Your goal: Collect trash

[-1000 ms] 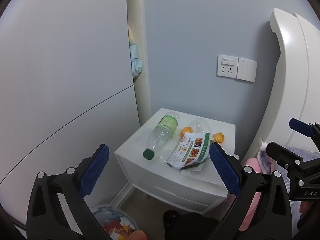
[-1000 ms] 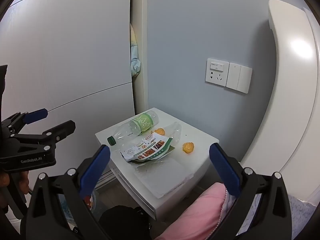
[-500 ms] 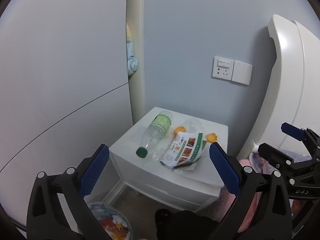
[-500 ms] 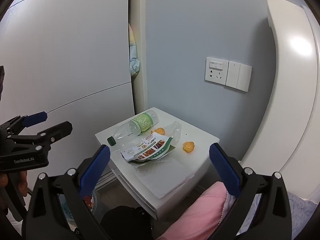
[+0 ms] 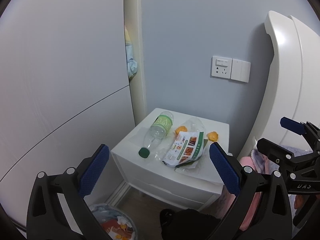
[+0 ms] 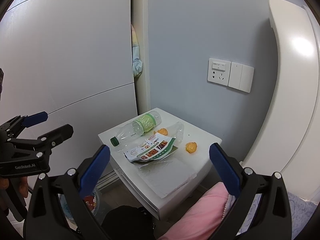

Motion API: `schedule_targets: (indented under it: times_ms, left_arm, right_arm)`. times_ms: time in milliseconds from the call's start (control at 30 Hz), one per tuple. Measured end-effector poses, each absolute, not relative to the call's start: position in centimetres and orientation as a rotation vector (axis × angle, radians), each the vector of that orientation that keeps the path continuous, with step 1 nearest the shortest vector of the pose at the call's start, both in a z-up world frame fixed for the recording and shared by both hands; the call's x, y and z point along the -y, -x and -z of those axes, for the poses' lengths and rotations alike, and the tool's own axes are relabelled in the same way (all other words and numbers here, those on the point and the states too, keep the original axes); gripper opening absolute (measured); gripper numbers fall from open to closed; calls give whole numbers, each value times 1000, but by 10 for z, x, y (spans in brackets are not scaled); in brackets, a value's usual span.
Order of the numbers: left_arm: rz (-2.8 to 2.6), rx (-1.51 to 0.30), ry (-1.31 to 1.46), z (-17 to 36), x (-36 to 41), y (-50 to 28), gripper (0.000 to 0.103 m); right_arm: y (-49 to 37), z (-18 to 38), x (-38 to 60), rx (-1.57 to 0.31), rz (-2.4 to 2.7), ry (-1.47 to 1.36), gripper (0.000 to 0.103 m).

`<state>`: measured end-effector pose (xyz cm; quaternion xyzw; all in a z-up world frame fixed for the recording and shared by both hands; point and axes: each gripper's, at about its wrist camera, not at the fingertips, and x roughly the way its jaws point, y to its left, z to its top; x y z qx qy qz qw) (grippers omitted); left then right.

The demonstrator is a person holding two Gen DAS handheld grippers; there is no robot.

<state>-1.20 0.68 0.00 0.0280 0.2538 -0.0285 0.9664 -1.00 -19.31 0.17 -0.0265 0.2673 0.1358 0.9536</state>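
Both your claws hang spread and empty short of the white table (image 5: 217, 129). Ahead of the left claw (image 5: 159, 169) lie the plastic bottle (image 5: 158, 131) with its green label, the printed flyer (image 5: 185, 149) and two orange peels (image 5: 213, 136). Your right claw (image 6: 159, 166) view alone reads "GenRobot.AI" on the left one; the left view shows "UAS" and the trash bin (image 5: 114, 223) below.

Black plastic tongs, left tongs (image 5: 159, 168) and right tongs (image 6: 160, 166), with blue textured pads (image 5: 94, 169), silver screws, and white lettering "GenRobot.AI" on left, "DAS" on right.
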Motion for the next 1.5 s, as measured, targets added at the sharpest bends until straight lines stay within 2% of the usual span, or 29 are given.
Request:
schedule_targets:
  times_ms: [1067, 1500]
  left_arm:
    - [3, -514, -39, 3, -33, 18, 97]
    - [222, -612, 23, 31, -47, -5, 97]
  right_arm:
    - [11, -4, 186, -551, -270, 65, 97]
    - [-18, 18, 219, -650, -282, -132, 97]
